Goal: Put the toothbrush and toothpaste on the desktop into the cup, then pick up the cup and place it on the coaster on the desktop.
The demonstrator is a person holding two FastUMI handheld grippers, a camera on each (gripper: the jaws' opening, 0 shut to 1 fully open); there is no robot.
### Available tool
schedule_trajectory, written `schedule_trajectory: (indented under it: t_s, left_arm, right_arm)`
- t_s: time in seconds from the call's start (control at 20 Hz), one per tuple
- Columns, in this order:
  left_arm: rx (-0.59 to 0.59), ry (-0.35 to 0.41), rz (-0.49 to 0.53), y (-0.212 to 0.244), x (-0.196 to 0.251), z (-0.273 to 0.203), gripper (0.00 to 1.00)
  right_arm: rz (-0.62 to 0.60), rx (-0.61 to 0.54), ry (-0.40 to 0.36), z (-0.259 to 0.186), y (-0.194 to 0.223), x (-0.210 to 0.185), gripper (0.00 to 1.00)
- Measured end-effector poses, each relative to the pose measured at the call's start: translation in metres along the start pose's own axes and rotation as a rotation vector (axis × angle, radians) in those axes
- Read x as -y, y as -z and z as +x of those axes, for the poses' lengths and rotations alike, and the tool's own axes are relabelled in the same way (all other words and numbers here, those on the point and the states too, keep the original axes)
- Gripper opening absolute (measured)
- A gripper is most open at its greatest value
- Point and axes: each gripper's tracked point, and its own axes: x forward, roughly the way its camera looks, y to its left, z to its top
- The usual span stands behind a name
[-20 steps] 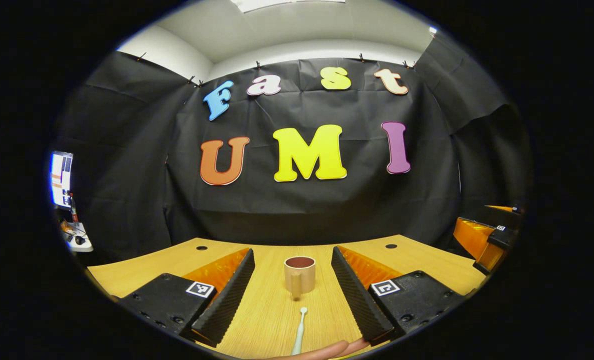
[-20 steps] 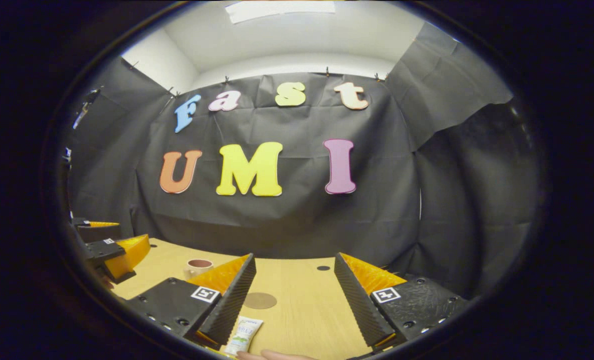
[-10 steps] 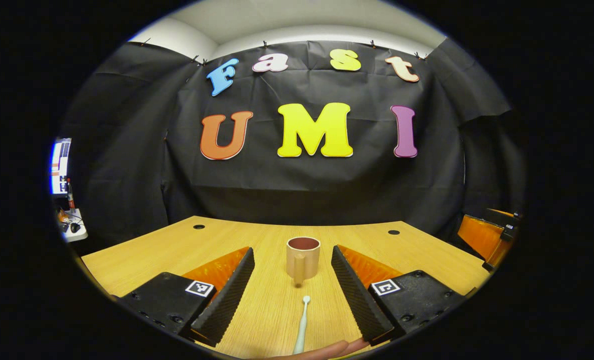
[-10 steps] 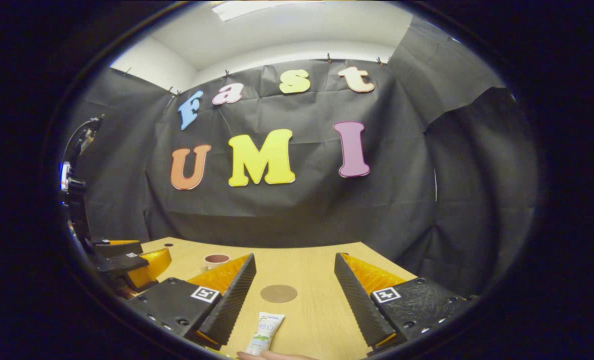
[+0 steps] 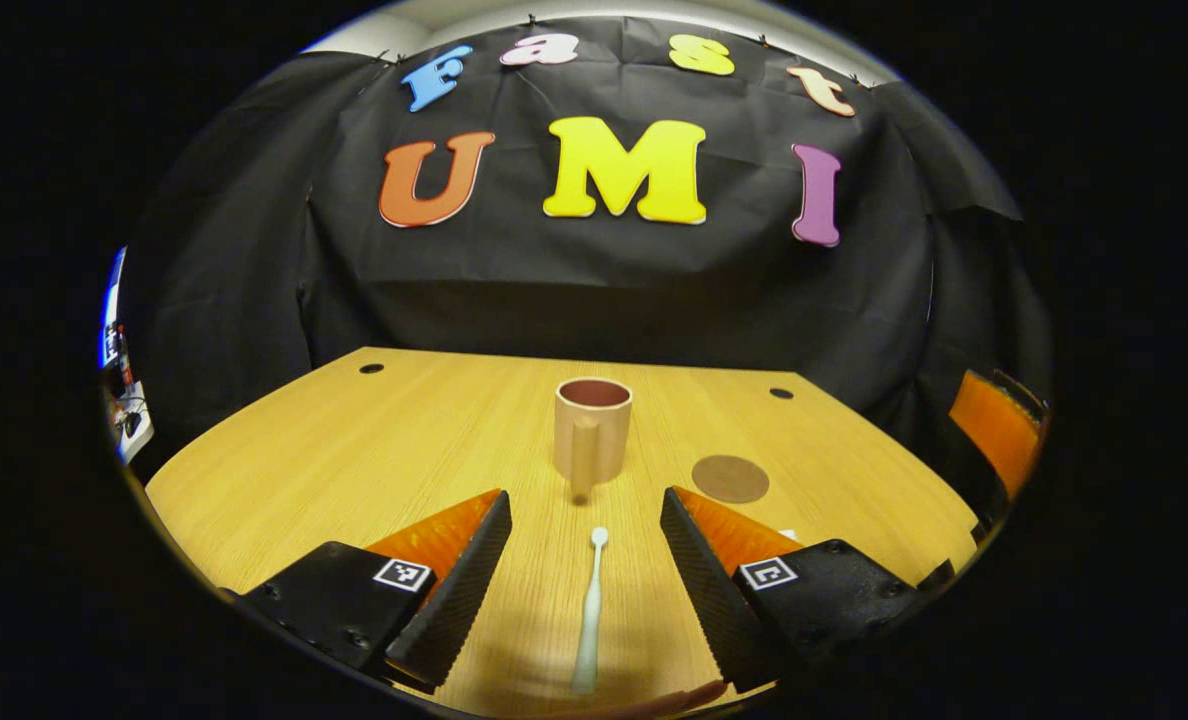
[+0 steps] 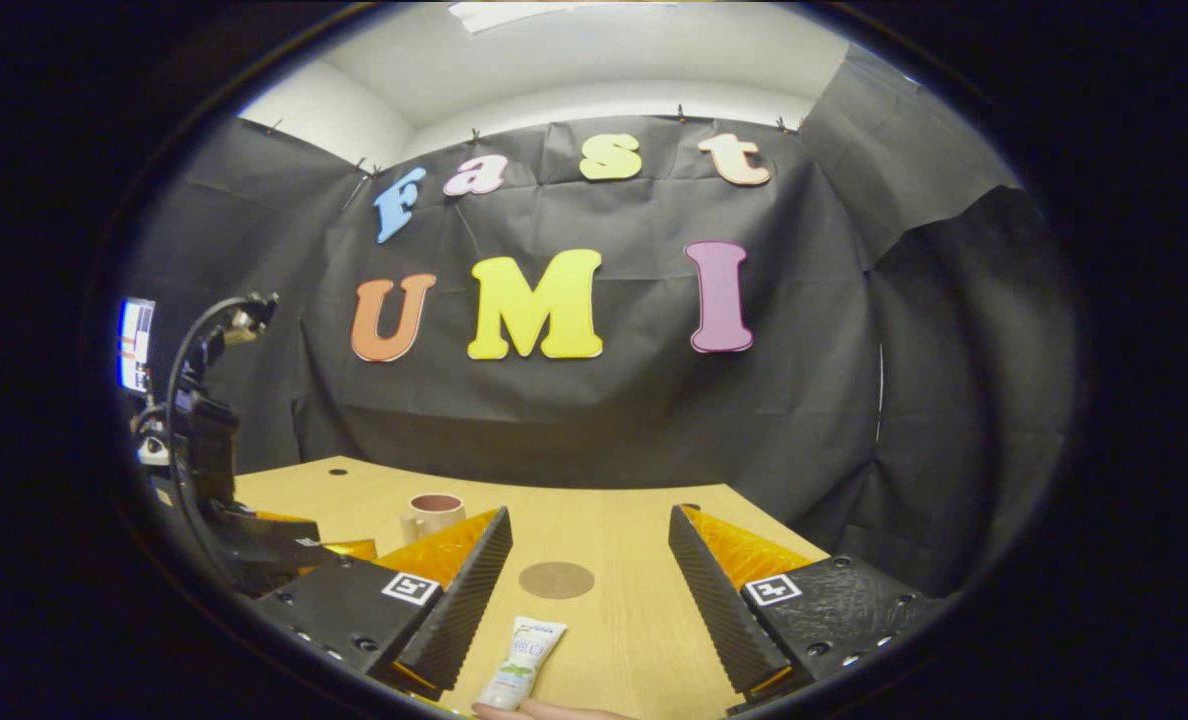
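A pale toothbrush [image 5: 589, 610] lies on the wooden desktop [image 5: 374, 450], pointing at a tan cup [image 5: 592, 428] with a dark red inside and its handle toward me. My left gripper [image 5: 584, 590] is open, its fingers on either side of the toothbrush and above it. A round brown coaster [image 5: 730, 478] lies right of the cup. In the right gripper view, a white toothpaste tube [image 6: 522, 664] lies between the open fingers of my right gripper [image 6: 589, 625], nearer the left finger. The coaster [image 6: 556, 579] and cup [image 6: 434, 514] sit beyond it.
The other gripper [image 6: 254, 535] and its cable rise at the left of the right gripper view, and an orange gripper part [image 5: 994, 430] shows at the right of the left one. Cable holes [image 5: 781, 393] mark the desk's far side. A fingertip [image 6: 544, 711] shows at the bottom edge.
The left gripper has risen and tilted down, so the whole toothbrush and the coaster now show. The right gripper has shifted slightly; the toothpaste stays between its fingers.
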Motion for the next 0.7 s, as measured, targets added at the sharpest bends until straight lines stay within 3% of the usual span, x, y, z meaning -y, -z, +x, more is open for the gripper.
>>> schedule_trajectory:
  t_s: [0.4,0.7]
  left_arm:
    - [-0.272,0.045,-0.016,0.064,0.009,0.019,0.85]
    - [-0.357,0.052,-0.018,0.086,0.010,0.022,0.65]
  right_arm:
    - [0.021,-0.072,-0.011,0.007,0.025,-0.001,0.95]
    - [0.036,-0.107,-0.018,0.010,0.034,-0.005,0.95]
